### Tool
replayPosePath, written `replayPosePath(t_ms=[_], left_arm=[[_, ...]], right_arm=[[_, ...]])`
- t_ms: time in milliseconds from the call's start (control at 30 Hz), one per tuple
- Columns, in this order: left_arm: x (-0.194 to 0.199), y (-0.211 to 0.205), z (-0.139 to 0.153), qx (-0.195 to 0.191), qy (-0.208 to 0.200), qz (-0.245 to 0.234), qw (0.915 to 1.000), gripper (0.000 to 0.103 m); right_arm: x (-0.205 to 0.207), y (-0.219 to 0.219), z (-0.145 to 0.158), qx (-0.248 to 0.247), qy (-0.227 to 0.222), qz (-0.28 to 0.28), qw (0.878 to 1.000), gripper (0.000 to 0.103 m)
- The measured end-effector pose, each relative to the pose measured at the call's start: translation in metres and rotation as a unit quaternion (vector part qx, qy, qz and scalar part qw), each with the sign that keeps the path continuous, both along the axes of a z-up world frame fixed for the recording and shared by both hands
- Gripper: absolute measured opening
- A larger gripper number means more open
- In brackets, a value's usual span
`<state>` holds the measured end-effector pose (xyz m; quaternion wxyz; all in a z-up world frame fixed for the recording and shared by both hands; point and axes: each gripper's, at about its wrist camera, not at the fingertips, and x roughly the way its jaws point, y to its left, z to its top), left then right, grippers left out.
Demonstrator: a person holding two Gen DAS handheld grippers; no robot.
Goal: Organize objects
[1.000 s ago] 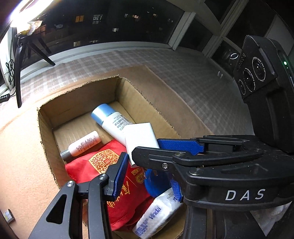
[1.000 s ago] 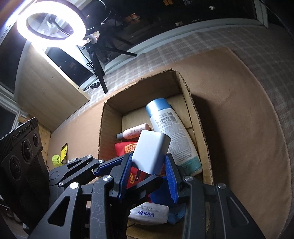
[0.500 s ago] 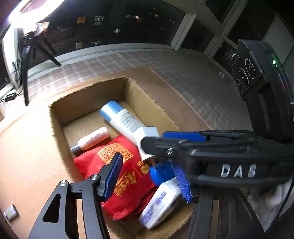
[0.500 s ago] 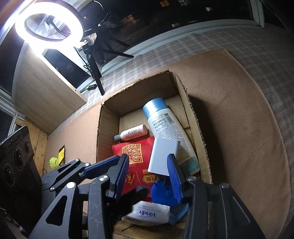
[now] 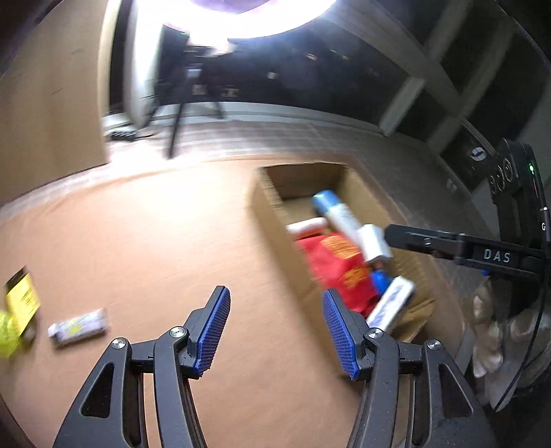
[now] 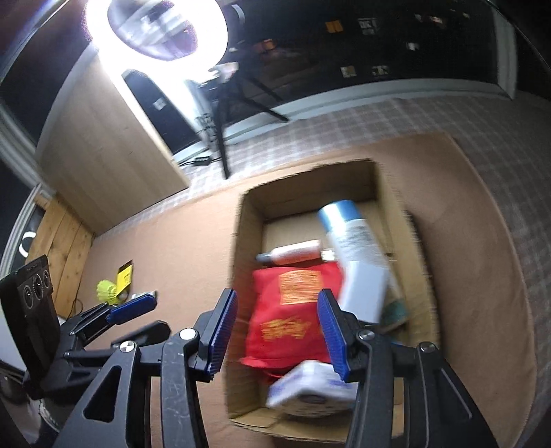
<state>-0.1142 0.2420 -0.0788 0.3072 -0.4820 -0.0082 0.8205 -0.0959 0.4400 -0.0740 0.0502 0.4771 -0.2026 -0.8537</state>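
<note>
An open cardboard box [image 6: 241, 241] holds a red packet [image 6: 292, 310], a blue-capped bottle [image 6: 347, 224], a small pink bottle [image 6: 296, 251], a tissue pack [image 6: 310, 389] and a white box [image 6: 365, 289] that lies loose against the big bottle. My right gripper [image 6: 278, 331] hovers above the box's near end; its jaws are opening and nothing is between them. My left gripper [image 5: 275, 331] is open and empty over the brown mat, left of the box [image 5: 268, 213]. On the mat at the far left lie a yellow card [image 5: 22, 299], a small packet [image 5: 77, 325] and a shuttlecock [image 6: 106, 291].
A brown mat [image 5: 137, 241] covers a plaid floor [image 6: 447, 113]. A ring light [image 6: 155, 31] on a tripod [image 6: 220, 138] and a wooden cabinet [image 6: 103, 155] stand at the back. My right gripper's finger [image 5: 430, 241] reaches over the box in the left wrist view.
My right gripper let go of the white box, which dropped into the carton, and its jaws widened. My left gripper swung left, away from the box and out over the mat.
</note>
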Motion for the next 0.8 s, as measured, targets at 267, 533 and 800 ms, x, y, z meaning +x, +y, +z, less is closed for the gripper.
replayPosePath(t_ms=[267, 533, 800], left_arm=[[0.006, -0.113, -0.006, -0.017, -0.004, 0.079, 0.9967, 0.060], [0.003, -0.216, -0.016, -0.019, -0.018, 0.158, 0.9871, 0.060], [-0.017, -0.286, -0.025, -0.017, -0.021, 0.207, 0.9780, 0.060]], right_arm=[[-0.021, -0.072, -0.001, 0.007, 0.018, 0.058, 0.998, 0.045], [-0.045, -0.139, -0.013, 0.005, 0.002, 0.103, 0.995, 0.045], [-0.061, -0.190, -0.027, -0.009, -0.025, 0.131, 0.991, 0.045]])
